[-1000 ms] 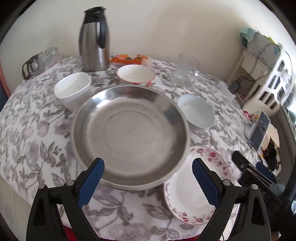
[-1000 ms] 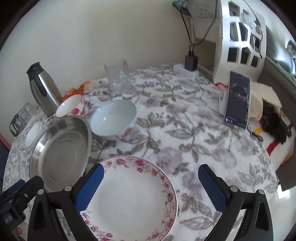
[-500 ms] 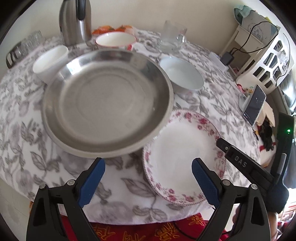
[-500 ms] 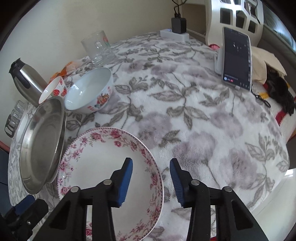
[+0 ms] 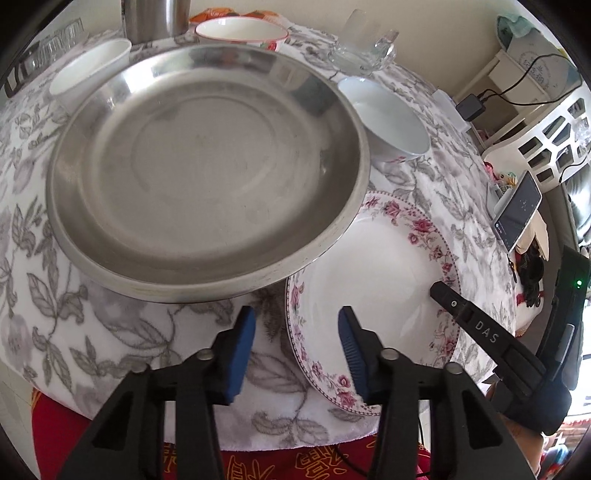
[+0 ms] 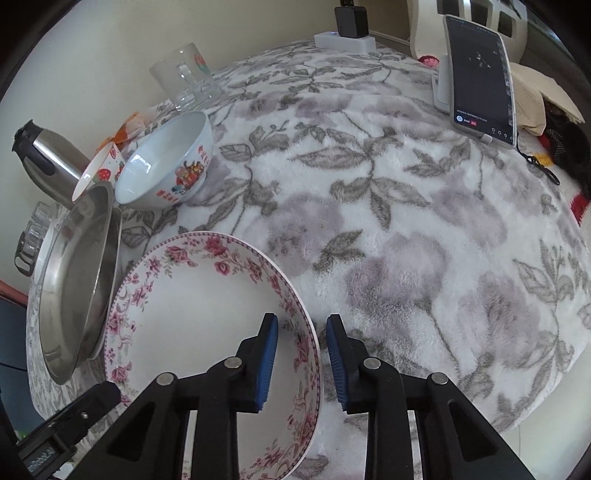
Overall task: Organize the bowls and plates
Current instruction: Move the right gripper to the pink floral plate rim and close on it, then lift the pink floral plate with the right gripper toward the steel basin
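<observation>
Left to right across the cloth-covered surface (image 6: 406, 229). A plain white bowl (image 5: 88, 62) stands at far left beside the broad steel pan (image 5: 207, 162), a shallow, brushed-metal round with a raised rim. The pan's right edge overlaps the floral plate (image 5: 373, 280), a glazed white round with a pink rose border, which lies near the front edge of the surface. Behind the pan are a red-rimmed bowl (image 5: 240, 33) and a glass mug (image 6: 184, 77); to its right is a white printed bowl (image 6: 166, 162).

The left gripper (image 5: 295, 347) hangs with its blue-padded fingers part-open and empty, straddling the plate's near-left rim without touching it. The right gripper (image 6: 301, 362) is set with its rim between two narrowly spaced fingers; whether the pads already press the porcelain cannot be told.

The plate lies directly ahead of both grippers; the right is judged nearer to a grip. Being round, the plate has no long axis, so the rim's thin edge is the only purchase. The soft fleece cloth should give slightly under it.
</observation>
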Action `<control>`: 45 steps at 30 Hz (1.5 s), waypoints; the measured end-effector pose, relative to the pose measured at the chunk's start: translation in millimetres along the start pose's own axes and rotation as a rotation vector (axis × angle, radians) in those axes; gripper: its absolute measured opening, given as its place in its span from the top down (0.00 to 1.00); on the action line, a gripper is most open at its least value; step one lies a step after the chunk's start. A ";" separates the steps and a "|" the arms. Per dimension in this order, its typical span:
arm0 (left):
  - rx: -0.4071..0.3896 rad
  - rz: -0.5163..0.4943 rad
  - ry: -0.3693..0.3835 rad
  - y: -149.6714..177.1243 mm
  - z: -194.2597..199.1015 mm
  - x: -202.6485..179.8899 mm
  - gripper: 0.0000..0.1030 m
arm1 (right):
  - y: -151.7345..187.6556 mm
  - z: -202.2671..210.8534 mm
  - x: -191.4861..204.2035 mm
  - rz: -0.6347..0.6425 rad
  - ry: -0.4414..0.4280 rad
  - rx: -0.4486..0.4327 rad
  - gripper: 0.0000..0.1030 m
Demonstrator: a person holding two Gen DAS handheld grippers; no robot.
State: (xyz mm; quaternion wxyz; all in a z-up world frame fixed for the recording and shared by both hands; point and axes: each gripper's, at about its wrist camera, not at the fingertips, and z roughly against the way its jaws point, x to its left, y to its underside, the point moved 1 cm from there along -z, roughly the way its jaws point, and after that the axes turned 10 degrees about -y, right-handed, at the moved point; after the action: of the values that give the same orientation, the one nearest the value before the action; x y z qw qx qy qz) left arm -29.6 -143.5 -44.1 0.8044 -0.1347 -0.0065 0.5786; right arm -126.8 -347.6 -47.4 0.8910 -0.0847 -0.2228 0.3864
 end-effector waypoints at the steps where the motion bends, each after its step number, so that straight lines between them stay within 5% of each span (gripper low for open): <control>1: 0.006 -0.002 0.008 0.0 -2.3 -0.3 0.65 | 0.3 0.2 -0.5 -0.002 -0.004 0.000 0.72; 10: 0.033 -0.027 0.006 -1.2 -17.8 -5.4 0.84 | 0.9 -0.8 -4.0 -0.009 -0.035 0.000 0.74; 28: 0.054 0.008 0.053 -1.2 -26.1 2.8 0.85 | 1.8 -1.2 -2.7 -0.010 -0.048 0.005 0.74; 45: -0.009 -0.085 0.023 -2.7 -16.4 -16.5 0.84 | -3.0 16.7 -5.5 -0.015 -0.070 -0.035 0.74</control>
State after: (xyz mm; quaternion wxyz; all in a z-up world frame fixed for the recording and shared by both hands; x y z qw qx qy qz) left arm -29.8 -163.1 -56.9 0.8276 -0.1448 -0.0055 0.5423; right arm -135.9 -354.0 -33.4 0.8840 -0.0850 -0.2610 0.3785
